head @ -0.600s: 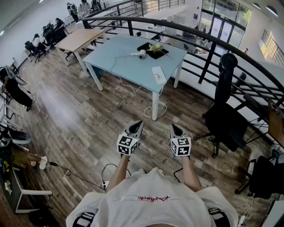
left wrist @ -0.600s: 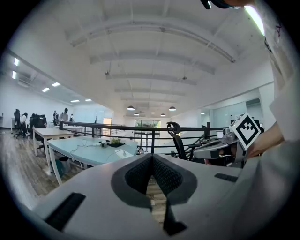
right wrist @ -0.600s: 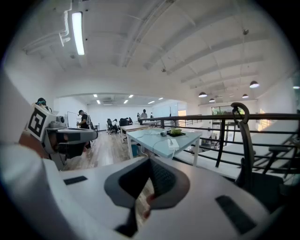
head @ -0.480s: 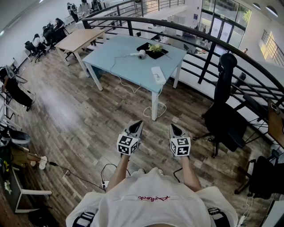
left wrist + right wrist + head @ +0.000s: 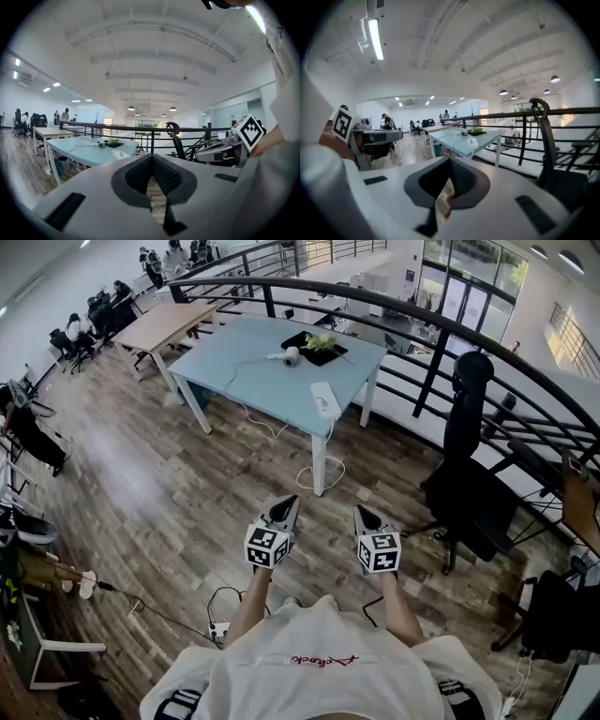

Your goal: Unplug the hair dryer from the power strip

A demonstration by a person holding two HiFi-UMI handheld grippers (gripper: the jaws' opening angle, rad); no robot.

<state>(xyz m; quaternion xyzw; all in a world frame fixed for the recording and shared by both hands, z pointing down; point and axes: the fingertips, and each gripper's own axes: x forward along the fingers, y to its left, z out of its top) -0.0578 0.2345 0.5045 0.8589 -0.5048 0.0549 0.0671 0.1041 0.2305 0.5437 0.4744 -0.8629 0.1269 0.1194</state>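
Observation:
A white hair dryer (image 5: 292, 354) lies on the far light-blue table (image 5: 253, 371), its cord running over the top. A white power strip (image 5: 325, 399) lies near the table's right front edge, with a cable hanging down to the floor. My left gripper (image 5: 288, 506) and right gripper (image 5: 362, 515) are held side by side over the wooden floor, well short of the table. Both are shut and hold nothing. In the left gripper view the table (image 5: 86, 153) and power strip (image 5: 120, 153) show beyond the closed jaws. The right gripper view shows the hair dryer (image 5: 464, 132).
A black office chair (image 5: 467, 479) stands to the right by the curved black railing (image 5: 422, 329). A black tray with a plant (image 5: 322, 343) sits on the table. A wooden table (image 5: 173, 320) stands beyond, with people seated far left. A cable and socket block (image 5: 220, 629) lie on the floor near my feet.
The table and chair sit slightly further left in the head view. Both grippers stay shut and side by side.

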